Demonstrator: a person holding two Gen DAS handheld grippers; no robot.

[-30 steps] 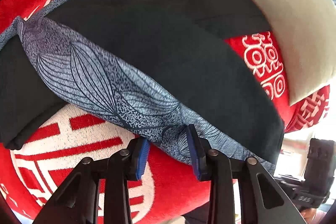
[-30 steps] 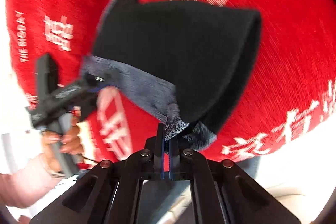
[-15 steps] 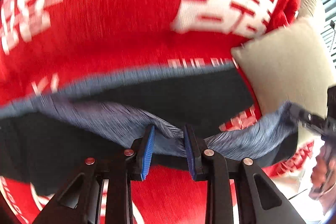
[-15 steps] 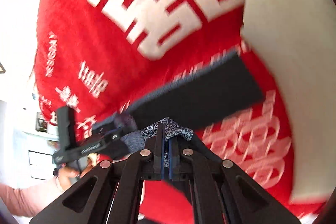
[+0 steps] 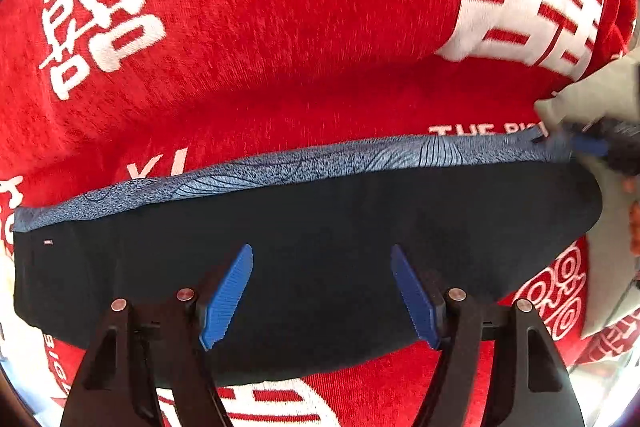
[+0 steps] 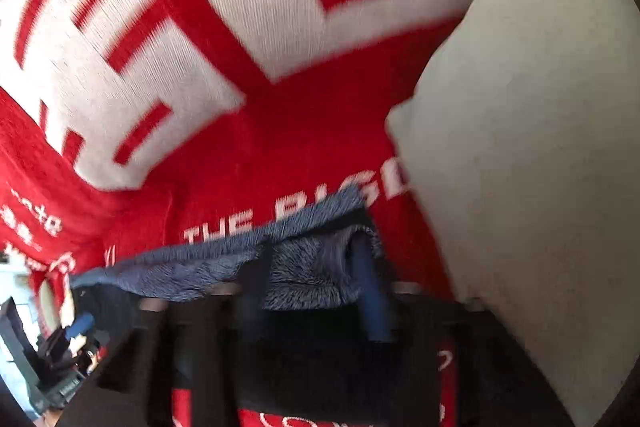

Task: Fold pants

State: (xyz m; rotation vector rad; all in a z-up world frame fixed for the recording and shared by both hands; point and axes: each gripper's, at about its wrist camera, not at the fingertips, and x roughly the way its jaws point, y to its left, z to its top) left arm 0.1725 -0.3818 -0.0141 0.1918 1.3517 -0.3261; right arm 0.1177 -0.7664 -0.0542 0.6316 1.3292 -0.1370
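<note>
— On the red blanket (image 5: 280,39), what lies there?
— The dark pants (image 5: 320,227), folded into a long band, patterned blue edge along the far side.
— And the left gripper (image 5: 322,297)?
— Over the pants' near half, jaws wide, holding nothing.
— Further right?
— The right gripper (image 6: 316,291) at the pants' end beside the beige cushion (image 6: 520,147); blurred, jaws seem parted around the fabric, grip uncertain.

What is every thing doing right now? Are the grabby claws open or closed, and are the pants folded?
Dark navy pants with blue patterned lining: folded flat, patterned strip showing along the far edge.
Left gripper: open, holding nothing, over the pants.
Right gripper: blurred, seems open at the pants' patterned edge.
Red blanket with white lettering: spread underneath.
Beige pillow: lying beside the pants.
</note>
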